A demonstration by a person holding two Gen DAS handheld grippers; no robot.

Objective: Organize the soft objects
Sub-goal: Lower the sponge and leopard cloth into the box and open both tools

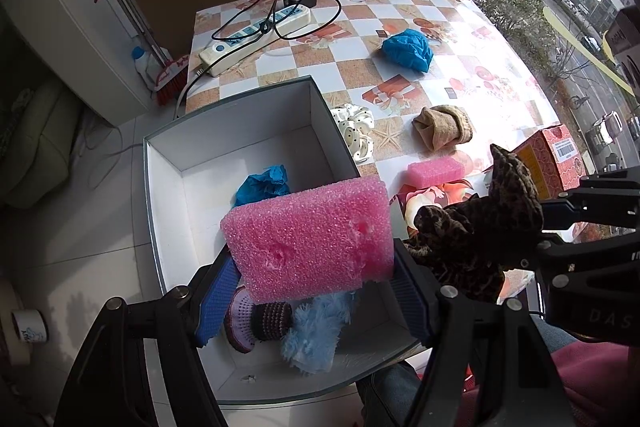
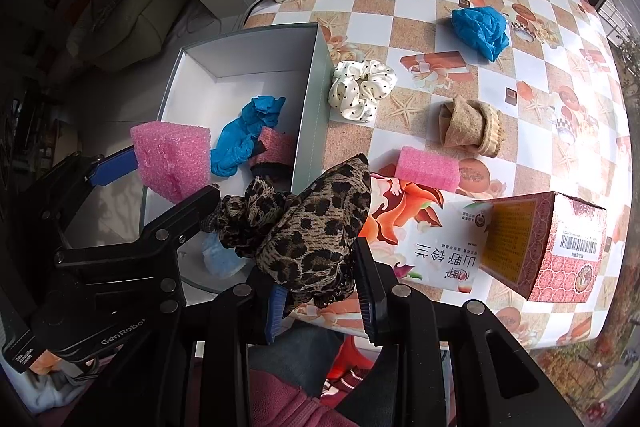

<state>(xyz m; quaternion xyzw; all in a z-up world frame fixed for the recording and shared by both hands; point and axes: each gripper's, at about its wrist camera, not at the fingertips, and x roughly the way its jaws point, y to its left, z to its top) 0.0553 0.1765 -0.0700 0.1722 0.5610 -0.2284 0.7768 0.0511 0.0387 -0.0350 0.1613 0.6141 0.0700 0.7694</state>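
Left wrist view: left tongs (image 1: pixel 316 279) clamp a big pink sponge (image 1: pixel 308 239) over the open white box (image 1: pixel 168 187) at the worktop's near left corner. Already in the box: blue glove (image 1: pixel 264 183), knitted piece (image 1: pixel 256 319), fluffy blue item (image 1: pixel 316 331). Right tongs (image 1: pixel 560 219) alongside, gripping a leopard scrunchie (image 1: pixel 472 227).

Right wrist view: right tongs (image 2: pixel 320 291), nearly closed, pinch the leopard scrunchie just outside the box's right wall, near the worktop's front edge. Still out mid-worktop: polka-dot scrunchie (image 2: pixel 360 87), tan sock (image 2: pixel 472 127), small pink sponge (image 2: pixel 428 165), blue wad (image 2: pixel 480 27) towards the far edge. Roughly half done; two items are about to drop in and four remain to be collected.
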